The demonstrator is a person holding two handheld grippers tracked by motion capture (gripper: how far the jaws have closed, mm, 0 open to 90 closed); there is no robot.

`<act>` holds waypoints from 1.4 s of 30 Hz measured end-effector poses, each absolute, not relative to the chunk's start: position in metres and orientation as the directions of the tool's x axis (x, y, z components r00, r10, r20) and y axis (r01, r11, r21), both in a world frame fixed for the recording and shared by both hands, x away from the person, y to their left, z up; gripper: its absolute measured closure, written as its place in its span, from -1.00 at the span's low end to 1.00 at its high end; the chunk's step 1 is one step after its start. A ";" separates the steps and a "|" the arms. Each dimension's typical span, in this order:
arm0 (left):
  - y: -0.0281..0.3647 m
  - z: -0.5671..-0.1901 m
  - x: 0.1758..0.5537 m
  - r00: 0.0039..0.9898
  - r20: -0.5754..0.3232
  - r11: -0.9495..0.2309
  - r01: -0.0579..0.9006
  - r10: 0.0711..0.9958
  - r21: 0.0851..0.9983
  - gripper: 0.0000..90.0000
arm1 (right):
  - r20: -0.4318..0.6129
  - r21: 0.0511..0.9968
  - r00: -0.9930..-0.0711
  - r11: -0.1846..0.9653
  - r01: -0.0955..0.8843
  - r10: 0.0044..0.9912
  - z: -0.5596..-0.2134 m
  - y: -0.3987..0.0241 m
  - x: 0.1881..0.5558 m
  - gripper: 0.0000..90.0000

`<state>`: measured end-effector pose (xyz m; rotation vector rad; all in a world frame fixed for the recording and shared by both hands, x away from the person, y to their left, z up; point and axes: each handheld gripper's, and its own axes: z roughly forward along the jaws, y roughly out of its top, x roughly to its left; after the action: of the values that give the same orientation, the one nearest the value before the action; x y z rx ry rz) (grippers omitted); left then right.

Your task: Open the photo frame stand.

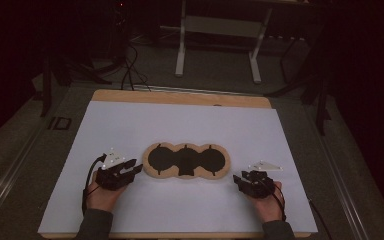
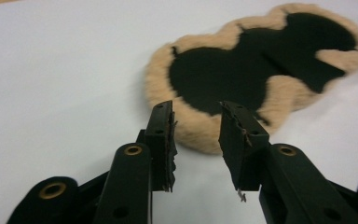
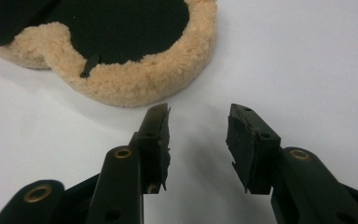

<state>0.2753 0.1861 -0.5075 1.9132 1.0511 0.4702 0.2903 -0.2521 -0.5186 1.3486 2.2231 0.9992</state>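
A white sheet (image 1: 180, 125) covers the wooden table (image 1: 180, 96) in a dark room, a white-legged stand (image 1: 217, 45) behind. The tan fleece pad (image 1: 186, 161), black in the middle, lies centred between the left gripper (image 1: 132, 169) and right gripper (image 1: 237, 179), both with jaws parted and empty.

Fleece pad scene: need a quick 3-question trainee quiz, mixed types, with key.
1. True or false: the left gripper grips the fleece pad.
2. The pad's black middle is made of how many joined round lobes? A two, B three, C five.
3. What does the pad lie on?

Key: 1 false, its jaws are apart and hold nothing. 2 B. 3 the white sheet, between the left gripper and the right gripper.
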 end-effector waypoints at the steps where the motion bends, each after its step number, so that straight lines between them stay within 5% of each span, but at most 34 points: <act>1: 0.183 -0.507 0.274 0.585 -0.075 -0.269 0.479 0.808 0.835 0.45 | 0.058 0.724 -0.483 0.296 0.623 0.874 -0.519 -0.252 0.291 0.28; 13: 0.140 -0.507 0.272 0.677 -0.015 -0.378 0.429 0.736 0.820 0.38 | 0.054 0.728 -0.488 0.299 0.616 0.871 -0.519 -0.250 0.290 0.28; 25: 0.103 -0.520 0.272 0.755 0.009 -0.485 0.412 0.656 0.771 1.00 | 0.054 0.733 -0.486 0.295 0.612 0.873 -0.519 -0.251 0.290 0.30; 42: 0.076 -0.535 0.284 0.739 -0.013 -0.487 0.457 0.673 0.744 1.00 | 0.052 0.736 -0.488 0.297 0.609 0.871 -0.518 -0.251 0.290 0.32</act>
<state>0.2842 0.0759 -0.5353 2.1696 0.8475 0.3611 0.2902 -0.2509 -0.5183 1.3308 2.2129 1.0131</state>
